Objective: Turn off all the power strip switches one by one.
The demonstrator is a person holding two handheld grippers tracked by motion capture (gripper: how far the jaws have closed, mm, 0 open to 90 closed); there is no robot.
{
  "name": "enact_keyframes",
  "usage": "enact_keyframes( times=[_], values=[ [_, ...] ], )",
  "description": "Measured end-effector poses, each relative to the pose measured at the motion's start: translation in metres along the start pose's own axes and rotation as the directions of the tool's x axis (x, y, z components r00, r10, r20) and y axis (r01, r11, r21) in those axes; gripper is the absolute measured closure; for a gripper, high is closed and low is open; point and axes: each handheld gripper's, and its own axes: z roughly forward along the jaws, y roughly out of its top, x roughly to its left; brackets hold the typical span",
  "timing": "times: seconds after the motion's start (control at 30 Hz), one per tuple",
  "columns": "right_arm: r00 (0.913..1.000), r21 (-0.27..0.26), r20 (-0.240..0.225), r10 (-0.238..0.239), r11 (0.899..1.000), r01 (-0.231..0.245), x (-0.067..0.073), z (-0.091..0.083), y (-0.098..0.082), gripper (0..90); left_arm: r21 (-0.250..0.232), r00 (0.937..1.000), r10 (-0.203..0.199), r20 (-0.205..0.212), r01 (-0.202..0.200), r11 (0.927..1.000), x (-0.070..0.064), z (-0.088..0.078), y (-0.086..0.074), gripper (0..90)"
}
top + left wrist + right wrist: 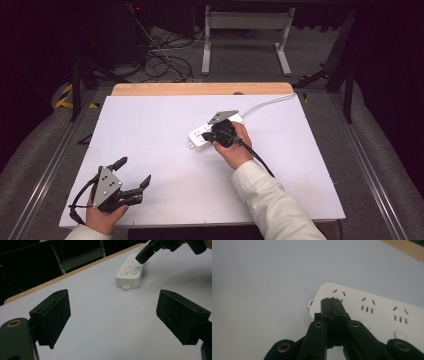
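Dark room, grey floor, tangled cables, white table frame.

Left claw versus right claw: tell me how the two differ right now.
The left claw is wide open, its jaws spread apart; the right claw is shut, jaws pressed together. The left claw sits near the front left of the white table, away from everything, while the right claw's tips are at the end of the white power strip. Whether they touch it is unclear. Both are black, hand-held, and grip nothing.
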Motion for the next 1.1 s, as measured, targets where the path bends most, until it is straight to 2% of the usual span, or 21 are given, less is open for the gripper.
enact_keyframes(
  times=[0.23,0.6,0.77,1.1],
  values=[
    [0.9998,0.002,0.010,0.019,1.000,-0.019,-0.004,0.012,-0.003,90.0,-0.001,1.0000,0.001,0.003,-0.001,1.0000,0.000,0.001,0.000,13.1],
    [0.9998,0.012,0.013,0.017,1.000,-0.017,-0.006,0.025,-0.008,90.0,-0.002,1.0000,0.001,0.003,-0.001,1.0000,0.000,0.001,0.000,13.1],
    [0.9997,-0.002,0.018,0.020,1.000,-0.019,-0.005,0.027,-0.008,90.0,-0.001,1.0000,0.003,0.003,-0.003,1.0000,0.000,0.001,0.000,13.1],
    [0.9996,0.006,0.022,0.015,1.000,-0.015,-0.003,0.029,-0.009,90.0,-0.002,1.0000,0.003,0.005,-0.003,1.0000,0.000,0.001,0.000,13.1]
  ],
)
